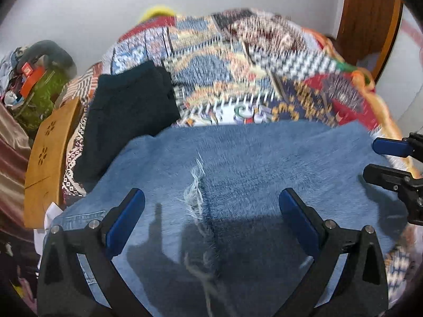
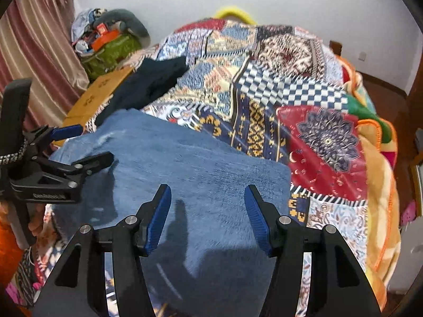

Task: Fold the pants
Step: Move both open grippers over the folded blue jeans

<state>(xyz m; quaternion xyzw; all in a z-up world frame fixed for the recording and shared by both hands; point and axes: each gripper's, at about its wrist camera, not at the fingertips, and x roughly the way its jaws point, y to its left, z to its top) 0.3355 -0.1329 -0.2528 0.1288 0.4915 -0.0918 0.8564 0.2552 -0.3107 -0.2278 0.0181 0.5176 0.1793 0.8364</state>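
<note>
— What can't we make out from the left wrist?

— The patchwork blanket (image 1: 238, 60) smears into streaks, so we can't read its patterns there. The jeans (image 1: 238, 185) run off the bottom edge, and the right gripper (image 1: 380, 158) is cut by the frame's side.

— And from the right wrist?

— The dark folded garment (image 2: 148, 84) shows no detail; we can't tell what it is. The clutter (image 2: 105, 37) by the curtain is too small to sort out.

wall (image 2: 290, 0): white | curtain (image 2: 39, 52): striped (pinkish) | bed quilt (image 2: 304, 92): patchwork | floor (image 2: 383, 89): dark
</note>
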